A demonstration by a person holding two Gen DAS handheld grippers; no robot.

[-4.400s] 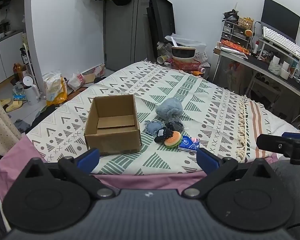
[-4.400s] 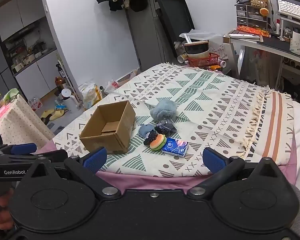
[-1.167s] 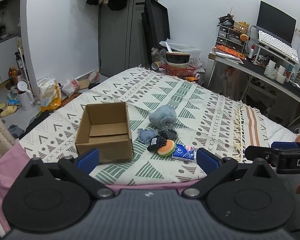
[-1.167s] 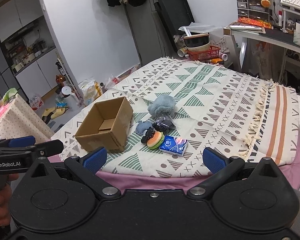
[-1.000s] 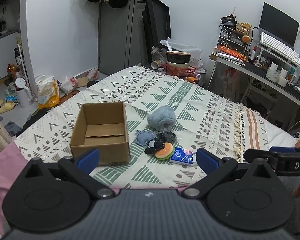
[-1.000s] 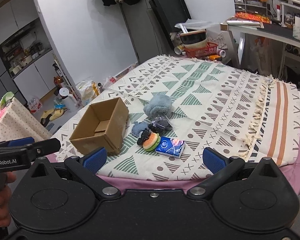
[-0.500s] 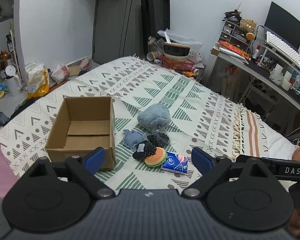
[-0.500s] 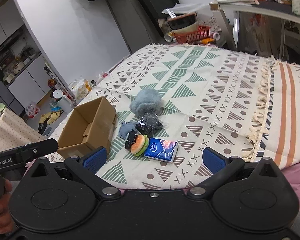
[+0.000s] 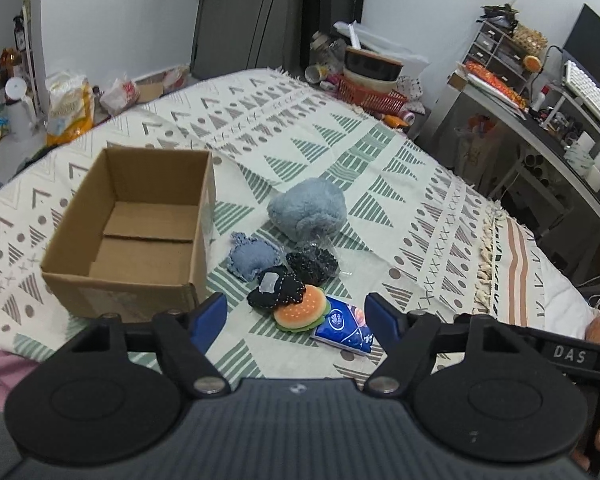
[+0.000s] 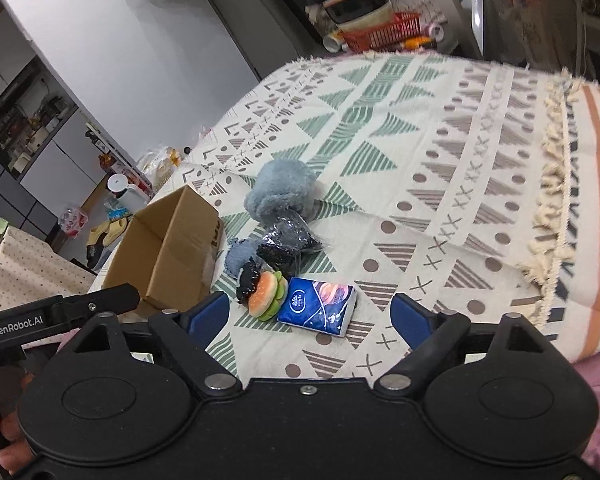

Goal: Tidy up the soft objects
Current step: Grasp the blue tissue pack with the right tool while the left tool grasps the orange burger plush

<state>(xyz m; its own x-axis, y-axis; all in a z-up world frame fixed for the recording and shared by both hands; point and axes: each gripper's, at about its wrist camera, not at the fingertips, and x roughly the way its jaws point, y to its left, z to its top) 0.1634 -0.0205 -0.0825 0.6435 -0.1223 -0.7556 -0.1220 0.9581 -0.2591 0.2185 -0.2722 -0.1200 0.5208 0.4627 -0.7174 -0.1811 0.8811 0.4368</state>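
Observation:
An open empty cardboard box (image 9: 136, 228) (image 10: 172, 248) sits on the patterned bedspread. Right of it lies a cluster of soft things: a fluffy blue-grey plush (image 9: 308, 212) (image 10: 284, 196), a blue fabric pad (image 9: 252, 258), a black sparkly pouch (image 9: 312, 266) (image 10: 286, 240), a black stitched piece (image 9: 276, 292), a burger-shaped toy (image 9: 300, 314) (image 10: 266, 290) and a blue tissue pack (image 9: 344, 326) (image 10: 320, 306). My left gripper (image 9: 296, 320) is open and empty, just short of the burger toy. My right gripper (image 10: 310, 316) is open and empty, just short of the tissue pack.
The bedspread (image 9: 420, 208) covers a bed with a fringed, striped edge (image 10: 556, 200) at the right. A desk with drawers and a keyboard (image 9: 540, 92) stands at the right. A red basket with bowls (image 9: 372, 80) and bags on the floor (image 9: 68, 108) lie beyond the bed.
Both grippers have moved forward and down toward the cluster of soft things, which looks larger and nearer. Both stay open. Nothing on the bed has moved.

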